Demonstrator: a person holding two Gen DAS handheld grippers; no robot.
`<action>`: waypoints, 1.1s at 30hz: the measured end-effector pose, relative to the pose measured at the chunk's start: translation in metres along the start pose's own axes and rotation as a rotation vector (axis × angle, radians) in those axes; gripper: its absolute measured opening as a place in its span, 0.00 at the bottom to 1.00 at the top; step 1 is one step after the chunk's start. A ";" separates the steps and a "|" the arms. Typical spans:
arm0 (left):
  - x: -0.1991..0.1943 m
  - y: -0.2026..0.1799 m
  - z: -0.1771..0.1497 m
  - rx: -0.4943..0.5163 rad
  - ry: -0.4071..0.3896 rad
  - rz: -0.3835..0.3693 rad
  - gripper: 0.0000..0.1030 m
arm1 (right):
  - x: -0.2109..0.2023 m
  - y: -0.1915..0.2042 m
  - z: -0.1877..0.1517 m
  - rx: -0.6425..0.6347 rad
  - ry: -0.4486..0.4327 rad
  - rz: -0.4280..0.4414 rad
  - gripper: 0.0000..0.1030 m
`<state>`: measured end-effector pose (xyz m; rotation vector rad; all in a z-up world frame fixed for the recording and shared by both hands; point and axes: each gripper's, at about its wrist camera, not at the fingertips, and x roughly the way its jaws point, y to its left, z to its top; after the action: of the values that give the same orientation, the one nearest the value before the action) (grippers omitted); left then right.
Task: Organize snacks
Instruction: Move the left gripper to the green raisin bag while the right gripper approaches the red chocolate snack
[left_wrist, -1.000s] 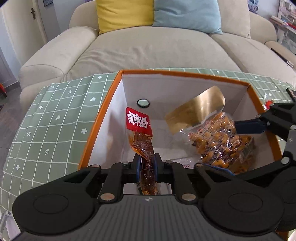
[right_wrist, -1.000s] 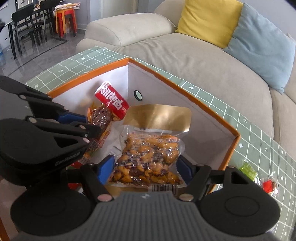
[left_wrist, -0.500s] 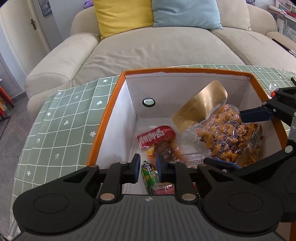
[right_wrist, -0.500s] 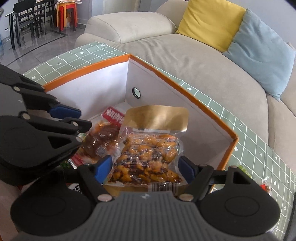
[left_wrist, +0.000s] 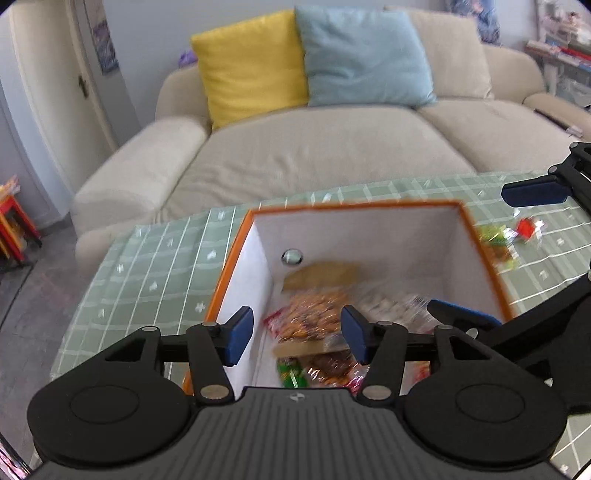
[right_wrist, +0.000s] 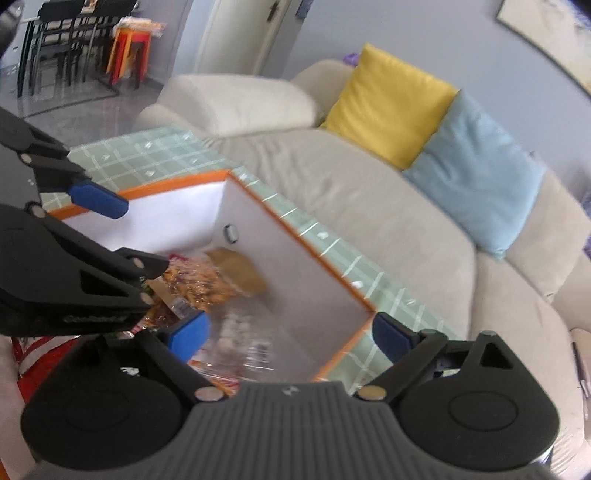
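Both the left gripper (left_wrist: 297, 339) and right gripper (right_wrist: 291, 334) have just been opening, nothing between them. The small crinkly green and red wrapped snacks (left_wrist: 508, 236) right of the orange-rimmed white box (left_wrist: 480, 236) on the green checked worktop (left_wrist: 155, 273) look light and slippery, so I'd pinch mid-body.

A beige sofa (left_wrist: 332, 147) holds a yellow cushion (left_wrist: 251, 62) beside a blue cushion (left_wrist: 365, 55). Grey walls, a white door (right_wrist: 236, 33), glossy floor, black chairs (right_wrist: 55, 37).

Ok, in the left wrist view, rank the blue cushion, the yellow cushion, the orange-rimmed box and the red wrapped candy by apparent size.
1. orange-rimmed box, nearest the camera.
2-3. blue cushion and yellow cushion: too alike to rank.
4. red wrapped candy, smallest.
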<state>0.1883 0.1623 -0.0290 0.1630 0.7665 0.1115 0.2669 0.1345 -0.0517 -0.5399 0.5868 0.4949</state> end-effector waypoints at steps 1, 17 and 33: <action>-0.006 -0.004 0.001 0.008 -0.017 -0.003 0.62 | -0.006 -0.004 -0.003 0.008 -0.017 -0.008 0.91; -0.064 -0.084 0.007 0.015 -0.143 -0.197 0.64 | -0.096 -0.086 -0.093 0.359 -0.128 -0.156 0.92; -0.017 -0.161 0.013 0.021 -0.033 -0.365 0.74 | -0.087 -0.147 -0.192 0.564 -0.052 -0.250 0.90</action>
<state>0.1922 0.0000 -0.0385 0.0421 0.7536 -0.2452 0.2155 -0.1150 -0.0839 -0.0581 0.5691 0.0928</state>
